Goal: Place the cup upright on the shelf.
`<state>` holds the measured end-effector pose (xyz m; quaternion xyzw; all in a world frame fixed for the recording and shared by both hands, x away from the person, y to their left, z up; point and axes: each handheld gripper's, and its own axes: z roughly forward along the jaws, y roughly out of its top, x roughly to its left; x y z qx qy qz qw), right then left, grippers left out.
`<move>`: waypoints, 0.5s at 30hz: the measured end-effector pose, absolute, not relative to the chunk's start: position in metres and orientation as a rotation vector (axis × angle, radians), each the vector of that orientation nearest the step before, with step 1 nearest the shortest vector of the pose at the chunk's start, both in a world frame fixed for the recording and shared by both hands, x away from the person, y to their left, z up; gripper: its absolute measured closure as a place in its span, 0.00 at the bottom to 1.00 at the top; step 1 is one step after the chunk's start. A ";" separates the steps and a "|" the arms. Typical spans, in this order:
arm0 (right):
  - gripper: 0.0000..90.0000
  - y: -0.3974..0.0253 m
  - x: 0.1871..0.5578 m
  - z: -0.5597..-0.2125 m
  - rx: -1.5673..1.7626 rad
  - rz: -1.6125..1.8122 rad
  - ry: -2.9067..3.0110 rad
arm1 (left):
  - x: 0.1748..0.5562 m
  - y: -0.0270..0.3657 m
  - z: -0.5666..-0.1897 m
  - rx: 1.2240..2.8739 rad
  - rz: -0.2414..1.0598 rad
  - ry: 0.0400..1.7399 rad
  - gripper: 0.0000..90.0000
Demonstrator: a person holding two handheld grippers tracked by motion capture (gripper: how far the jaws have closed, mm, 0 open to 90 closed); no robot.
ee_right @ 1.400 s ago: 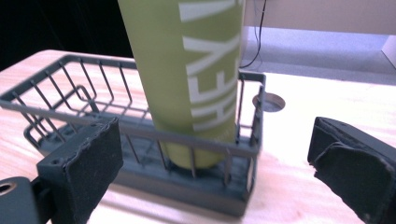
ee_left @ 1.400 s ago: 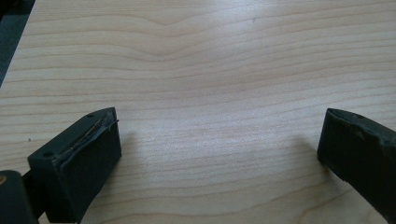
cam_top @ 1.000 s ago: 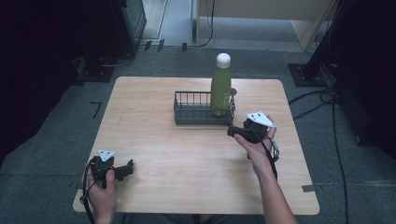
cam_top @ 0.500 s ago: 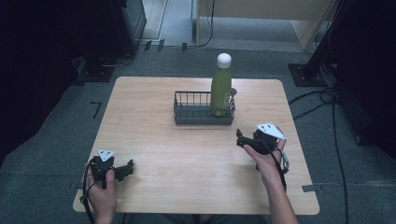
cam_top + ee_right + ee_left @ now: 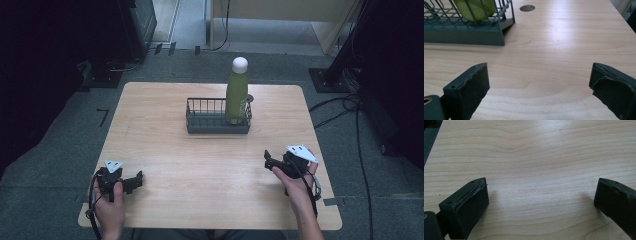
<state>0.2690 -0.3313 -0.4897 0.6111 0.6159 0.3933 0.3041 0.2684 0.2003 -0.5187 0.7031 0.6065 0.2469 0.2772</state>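
Observation:
A green bottle (image 5: 236,97) with a white cap stands upright in the right end of a dark wire basket (image 5: 210,123) at the table's middle back. In the right gripper view the basket (image 5: 464,32) and the bottle's green base (image 5: 475,8) lie ahead to the left. My right gripper (image 5: 268,161) rests low near the table's right front, open and empty, well short of the basket. My left gripper (image 5: 136,181) sits at the left front corner, also open with bare wood between its jaws (image 5: 541,197).
The wooden table (image 5: 160,150) has a small round hole (image 5: 527,8) just behind the basket's right end. Dark floor, cables (image 5: 350,107) and equipment stands surround the table. Bare wood stretches between the two grippers.
My right gripper has drawn back from beside the basket toward the table's right front edge. The left gripper and the bottle have stayed put.

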 end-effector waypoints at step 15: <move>0.02 -0.360 0.240 -0.504 1.694 0.967 1.622 | 0.268 0.200 -0.519 1.888 0.663 1.629 0.00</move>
